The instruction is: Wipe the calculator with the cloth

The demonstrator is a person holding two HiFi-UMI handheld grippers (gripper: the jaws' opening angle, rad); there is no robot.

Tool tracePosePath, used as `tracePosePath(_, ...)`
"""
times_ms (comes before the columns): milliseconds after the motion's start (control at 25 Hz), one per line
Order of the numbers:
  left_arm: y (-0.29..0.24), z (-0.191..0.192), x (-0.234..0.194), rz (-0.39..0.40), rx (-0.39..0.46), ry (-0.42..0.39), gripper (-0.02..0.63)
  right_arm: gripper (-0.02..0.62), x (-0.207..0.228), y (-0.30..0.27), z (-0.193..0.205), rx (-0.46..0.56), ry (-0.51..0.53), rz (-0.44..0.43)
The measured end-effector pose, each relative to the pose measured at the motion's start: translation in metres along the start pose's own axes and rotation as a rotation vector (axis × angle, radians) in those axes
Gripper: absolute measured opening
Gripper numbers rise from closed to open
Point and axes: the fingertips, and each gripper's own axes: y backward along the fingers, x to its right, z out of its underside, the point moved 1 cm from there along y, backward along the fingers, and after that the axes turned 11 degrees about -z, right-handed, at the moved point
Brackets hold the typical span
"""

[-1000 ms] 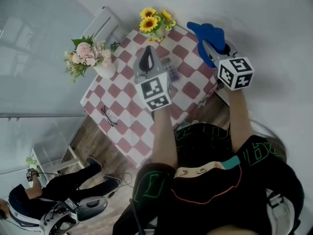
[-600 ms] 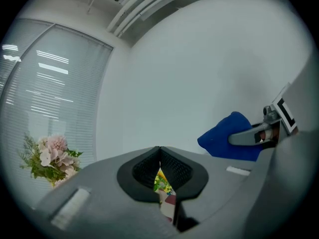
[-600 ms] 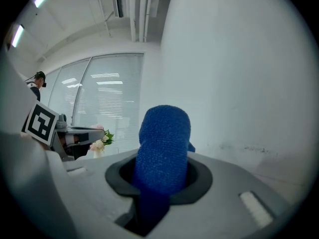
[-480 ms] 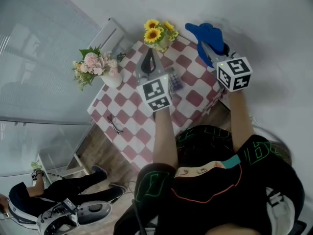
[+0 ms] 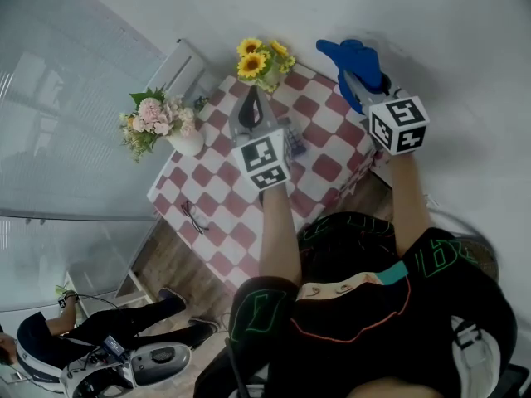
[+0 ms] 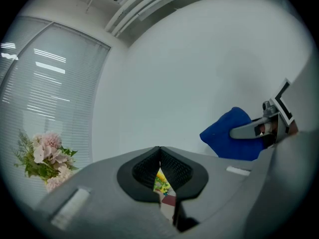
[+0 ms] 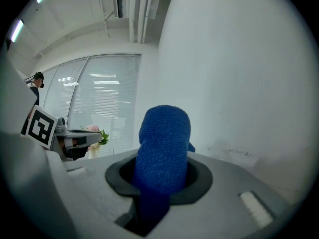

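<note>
Fingers (image 7: 225, 192) of the right gripper (image 5: 358, 80) pinch the blue cloth (image 5: 347, 55) aloft, with the calculator (image 5: 294, 142) on the checkered table (image 5: 221, 215) lying to their left, seemingly nearer the left gripper (image 5: 252, 99), whose tips meet on nothing.

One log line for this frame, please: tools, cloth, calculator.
left tool: shut, empty | right tool: shut on blue cloth | calculator: on checkered table, no cloth contact | wiping: not yet begun
</note>
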Motion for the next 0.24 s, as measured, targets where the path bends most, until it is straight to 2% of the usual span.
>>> tracePosePath(240, 0.0010, 0.0006, 0.0081, 0.018, 0.013, 0.007, 0.011, 0.114, 0.0035, 0.0061, 0.0017, 0.005, 0.005, 0.011)
